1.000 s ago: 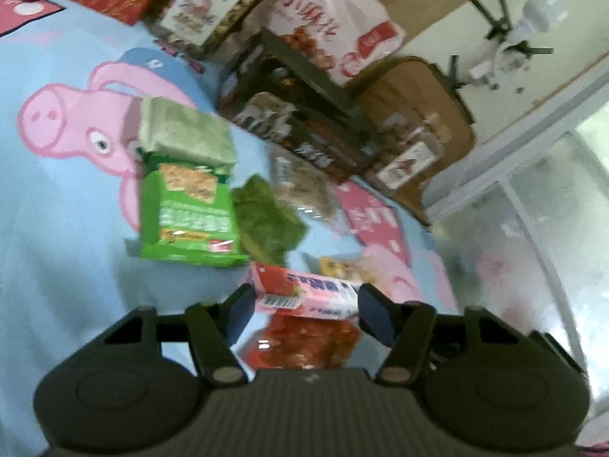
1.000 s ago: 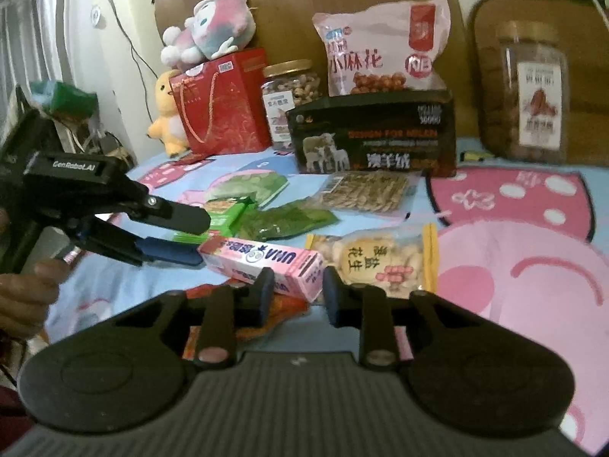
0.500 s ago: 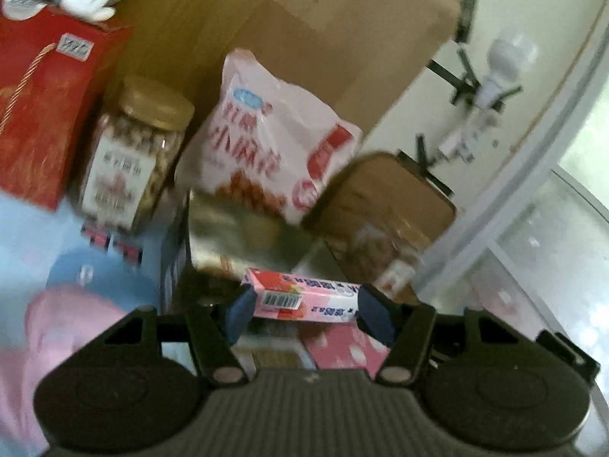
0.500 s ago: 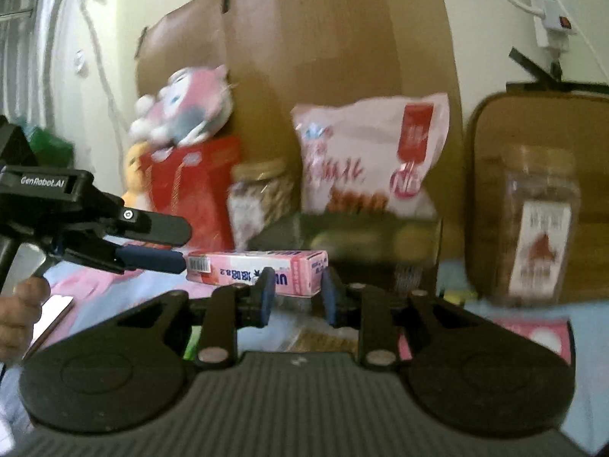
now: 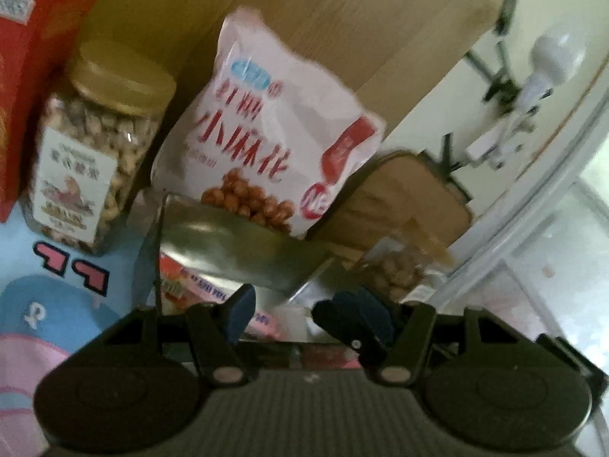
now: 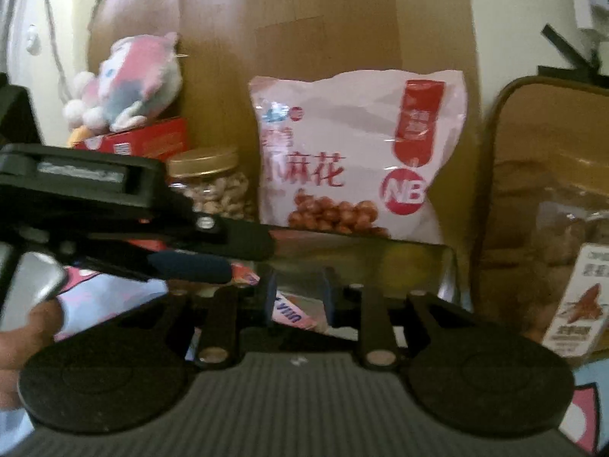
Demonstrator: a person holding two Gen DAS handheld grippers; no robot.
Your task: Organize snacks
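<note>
A pink snack box [image 6: 290, 313] lies inside the dark open-topped box [image 6: 418, 255], and it also shows in the left wrist view [image 5: 205, 289] below the box's shiny wall [image 5: 243, 243]. My right gripper [image 6: 298, 297] is at the dark box's front edge with its jaws parted around the pink box's end. My left gripper [image 5: 283, 310] hangs over the same box, jaws apart, with the pink box lying loose between and below them. The left gripper's fingers [image 6: 213, 251] reach in from the left in the right wrist view.
A large pink-and-white snack bag [image 6: 357, 156] leans on cardboard behind the box. A gold-lidded nut jar [image 5: 95, 144] and red gift box [image 6: 152, 139] with a plush toy [image 6: 129, 80] stand left. A clear snack jar [image 6: 563, 266] stands right.
Both grippers carried the pink box up from the pile and over to the dark box. It now lies inside, and both grippers have opened off it.
</note>
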